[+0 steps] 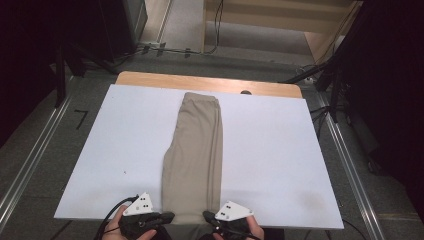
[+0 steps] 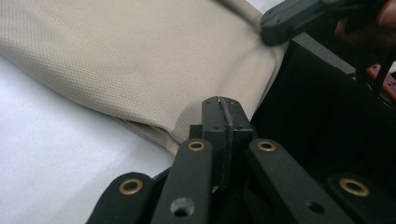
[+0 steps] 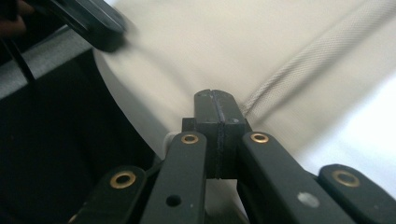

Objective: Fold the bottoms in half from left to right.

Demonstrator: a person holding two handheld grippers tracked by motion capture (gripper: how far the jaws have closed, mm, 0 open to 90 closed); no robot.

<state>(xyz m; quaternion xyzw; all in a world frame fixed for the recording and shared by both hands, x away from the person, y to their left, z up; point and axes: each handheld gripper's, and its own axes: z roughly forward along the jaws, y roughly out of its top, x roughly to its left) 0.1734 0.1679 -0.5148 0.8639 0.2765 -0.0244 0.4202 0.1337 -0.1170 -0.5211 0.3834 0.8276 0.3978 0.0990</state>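
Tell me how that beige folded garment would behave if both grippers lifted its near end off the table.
The beige folded garment would probably sag and drape: its near end already hangs limp over the white table edge. The thin woven fabric looks light. The left gripper and right gripper have shut jaws at its corners; whether cloth is pinched is unclear, so the layers might slip apart.

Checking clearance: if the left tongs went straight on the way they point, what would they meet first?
The left tongs, jaws shut, would likely run into the beige cloth at its near corner; whether they already touch it is unclear.
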